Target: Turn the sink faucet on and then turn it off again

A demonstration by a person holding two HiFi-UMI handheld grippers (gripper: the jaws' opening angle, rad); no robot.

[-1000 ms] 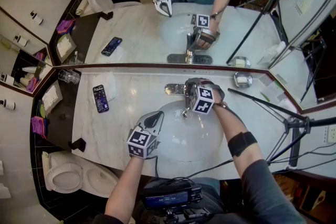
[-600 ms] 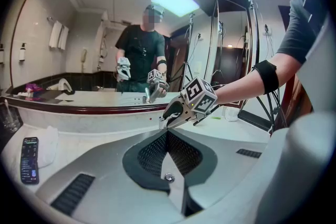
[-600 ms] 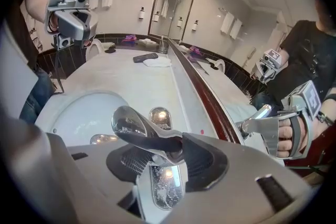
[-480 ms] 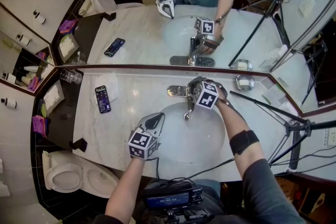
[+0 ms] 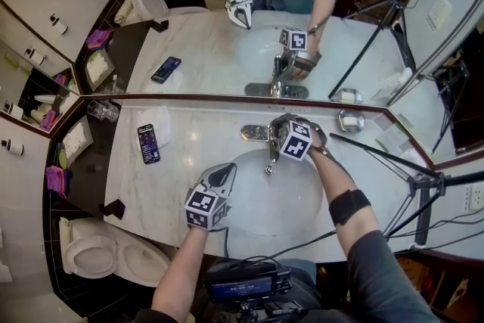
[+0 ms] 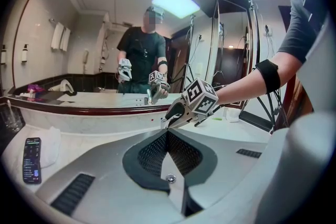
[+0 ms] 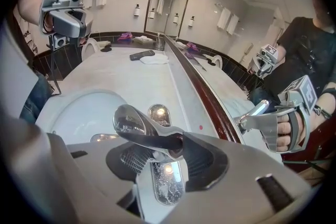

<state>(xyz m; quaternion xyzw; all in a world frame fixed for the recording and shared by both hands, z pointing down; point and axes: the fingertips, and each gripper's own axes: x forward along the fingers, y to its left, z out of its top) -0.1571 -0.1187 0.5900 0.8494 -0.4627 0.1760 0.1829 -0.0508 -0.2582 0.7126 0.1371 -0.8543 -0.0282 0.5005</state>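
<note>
The chrome faucet [image 5: 257,133] stands at the back of the white sink basin [image 5: 249,200], just below the mirror. My right gripper [image 5: 278,126] is over it, shut on the lever handle [image 7: 140,127], which lies across its jaws in the right gripper view. The spout tip [image 5: 268,169] pokes out over the basin; whether water runs I cannot tell. My left gripper [image 5: 224,172] hovers over the basin's front left rim, shut with nothing in it, its pads [image 6: 167,136] pressed together. From the left gripper view the right gripper [image 6: 181,111] hides the faucet.
A phone [image 5: 147,142] lies on a white cloth on the marble counter [image 5: 189,140] at left, a glass [image 5: 100,110] in the corner beyond it. A small metal dish [image 5: 351,119] sits at back right. Tripod legs [image 5: 393,156] cross the right side. A toilet [image 5: 94,257] is at lower left.
The right gripper has rolled a little on the faucet handle, its marker cube turning. The left gripper has stayed put.
</note>
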